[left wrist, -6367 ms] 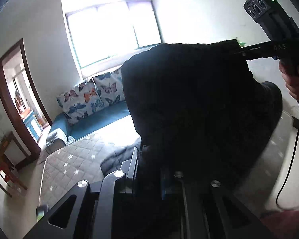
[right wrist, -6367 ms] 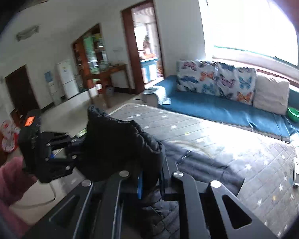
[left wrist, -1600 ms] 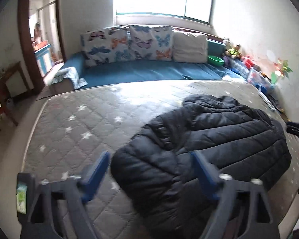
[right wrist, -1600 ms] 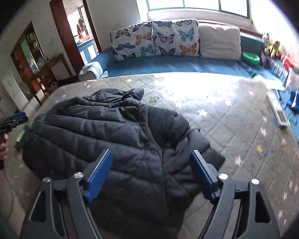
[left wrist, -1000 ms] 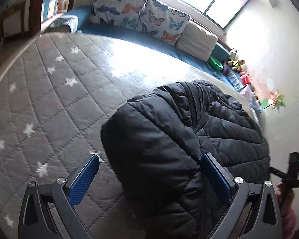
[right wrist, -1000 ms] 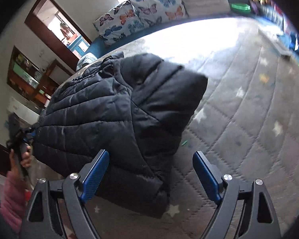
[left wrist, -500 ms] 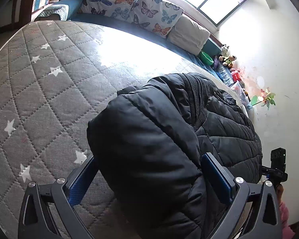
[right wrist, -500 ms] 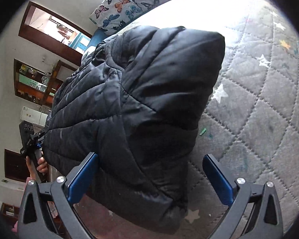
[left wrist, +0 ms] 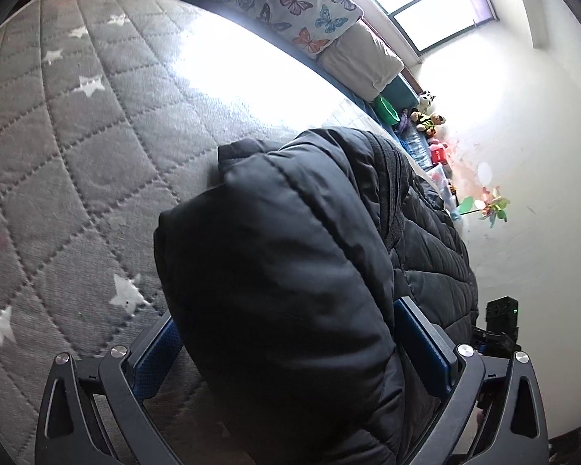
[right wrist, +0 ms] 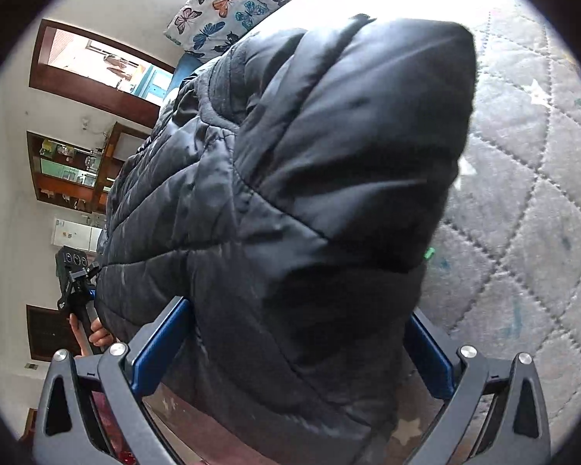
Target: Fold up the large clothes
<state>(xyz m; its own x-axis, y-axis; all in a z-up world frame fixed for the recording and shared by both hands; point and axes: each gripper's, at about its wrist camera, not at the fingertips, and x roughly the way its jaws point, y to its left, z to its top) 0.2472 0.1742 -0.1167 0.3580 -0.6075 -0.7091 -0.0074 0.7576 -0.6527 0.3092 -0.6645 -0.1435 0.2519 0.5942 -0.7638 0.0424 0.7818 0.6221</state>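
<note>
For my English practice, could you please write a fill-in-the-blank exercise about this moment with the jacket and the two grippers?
1. The jacket is ____ in colour.
2. It lies on a grey quilted mattress printed with white ____.
3. The cushions behind the mattress show ____.
4. The left gripper and the right gripper both have their jaws ____ around the jacket.

Missing words: black; stars; butterflies; open

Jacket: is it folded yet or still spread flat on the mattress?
Not folded. The jacket lies spread on the mattress, its ends bulging between the wide-open fingers of the left gripper and right gripper.
</note>
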